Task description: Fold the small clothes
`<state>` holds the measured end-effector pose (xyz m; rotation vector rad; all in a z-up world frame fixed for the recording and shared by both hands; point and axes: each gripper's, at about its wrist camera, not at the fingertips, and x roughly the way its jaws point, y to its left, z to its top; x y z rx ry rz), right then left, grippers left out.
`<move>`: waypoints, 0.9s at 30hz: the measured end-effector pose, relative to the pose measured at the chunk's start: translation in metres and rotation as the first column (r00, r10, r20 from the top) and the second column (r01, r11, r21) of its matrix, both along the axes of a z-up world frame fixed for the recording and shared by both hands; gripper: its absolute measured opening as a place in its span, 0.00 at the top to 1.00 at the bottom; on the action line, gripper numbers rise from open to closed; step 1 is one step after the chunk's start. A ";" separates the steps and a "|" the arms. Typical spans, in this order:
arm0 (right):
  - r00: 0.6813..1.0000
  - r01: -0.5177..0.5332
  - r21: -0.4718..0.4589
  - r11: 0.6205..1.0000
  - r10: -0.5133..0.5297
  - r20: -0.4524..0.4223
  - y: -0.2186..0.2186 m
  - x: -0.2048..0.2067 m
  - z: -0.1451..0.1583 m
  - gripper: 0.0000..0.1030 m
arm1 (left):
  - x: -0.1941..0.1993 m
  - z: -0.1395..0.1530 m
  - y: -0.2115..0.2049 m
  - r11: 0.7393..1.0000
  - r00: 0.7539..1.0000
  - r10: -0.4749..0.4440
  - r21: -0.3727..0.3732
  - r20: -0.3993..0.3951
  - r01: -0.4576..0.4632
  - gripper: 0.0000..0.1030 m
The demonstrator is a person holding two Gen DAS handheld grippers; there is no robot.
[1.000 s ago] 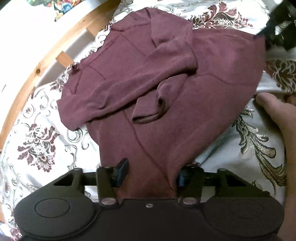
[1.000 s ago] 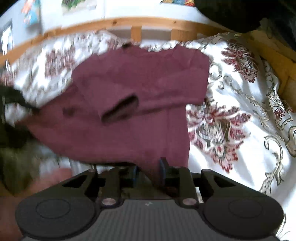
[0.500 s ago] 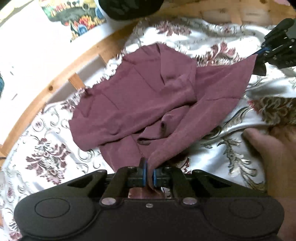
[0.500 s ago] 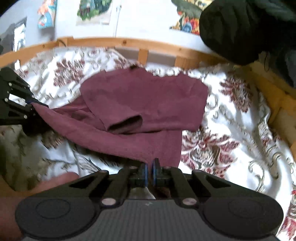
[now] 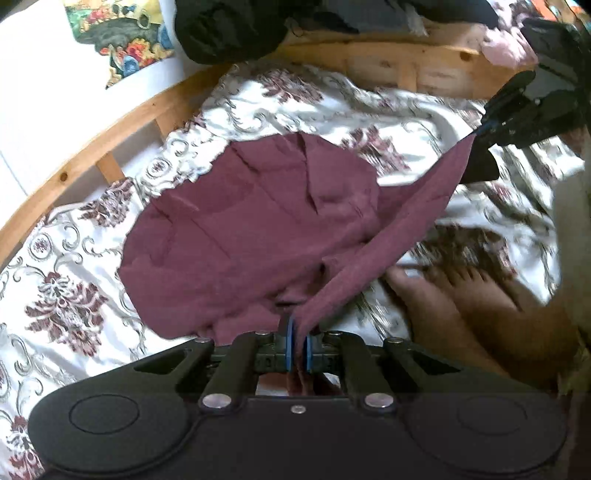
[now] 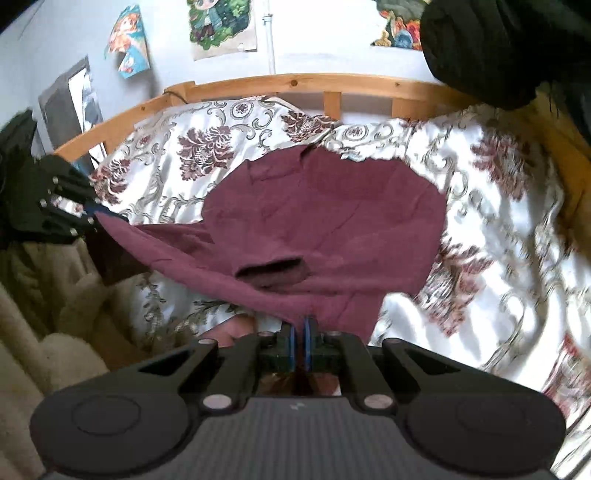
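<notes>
We hold a gripper in each hand, and both are clamped on the bottom hem of the maroon sweater (image 5: 251,236). The left gripper (image 5: 297,341) has its blue pads (image 5: 290,339) pressed together on one hem corner, with the cloth running out from between them. The right gripper (image 6: 300,341) is closed the same way on the other hem corner, fabric pinched between its blue pads (image 6: 291,341).

In the left wrist view the right gripper shows at the upper right, with the hem stretched in a taut band from it down to the left gripper. In the right wrist view the left gripper appears at the left edge, and the same band runs from it to the right gripper.

The hem is raised clear of the floral bedspread (image 5: 62,295). The upper body of the sweater lies on the bedspread, collar toward the wooden bed frame (image 6: 295,79). One sleeve is folded across the front, its cuff (image 6: 273,272) opening toward the right wrist camera.

A bare foot (image 5: 469,291) rests on the bedspread just beside the raised hem, to the right in the left wrist view. A black garment (image 6: 480,48) hangs over the frame at the upper right of the right wrist view. Posters (image 6: 221,29) hang on the wall behind the bed
</notes>
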<state>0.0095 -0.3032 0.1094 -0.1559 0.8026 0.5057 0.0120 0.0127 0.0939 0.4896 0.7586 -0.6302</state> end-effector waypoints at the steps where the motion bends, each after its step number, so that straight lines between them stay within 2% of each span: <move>1: 1.000 0.004 -0.014 1.000 -0.003 0.018 0.001 0.009 0.003 0.94 | 0.009 0.003 0.001 1.000 1.000 0.011 0.000 0.018 -0.011 0.93; 4: 0.996 0.027 -0.050 0.998 -0.022 0.083 0.005 0.044 0.012 0.94 | 0.049 0.012 -0.002 0.998 0.992 0.051 0.038 0.120 -0.056 0.93; 9: 0.987 0.076 -0.100 0.992 -0.061 0.147 0.014 0.127 0.017 0.94 | 0.136 0.018 0.002 0.988 0.973 0.143 0.023 0.181 -0.150 0.93; 14: 0.986 0.095 -0.160 0.983 -0.071 0.150 0.022 0.210 0.000 0.94 | 0.219 0.002 0.005 0.980 0.972 0.197 0.003 0.131 -0.199 0.93; 20: 0.989 0.102 -0.179 0.979 -0.081 0.124 0.025 0.274 -0.029 0.94 | 0.307 -0.020 0.013 0.977 0.977 0.211 0.007 0.019 -0.211 0.91; 24: 0.989 0.118 -0.154 0.981 -0.103 0.105 0.022 0.304 -0.050 0.94 | 0.346 -0.039 0.019 0.970 0.970 0.241 -0.018 -0.038 -0.242 0.91; 27: 0.988 0.122 -0.133 0.984 -0.107 0.115 0.023 0.319 -0.062 0.94 | 0.356 -0.052 0.020 0.968 0.967 0.251 0.000 -0.033 -0.251 0.91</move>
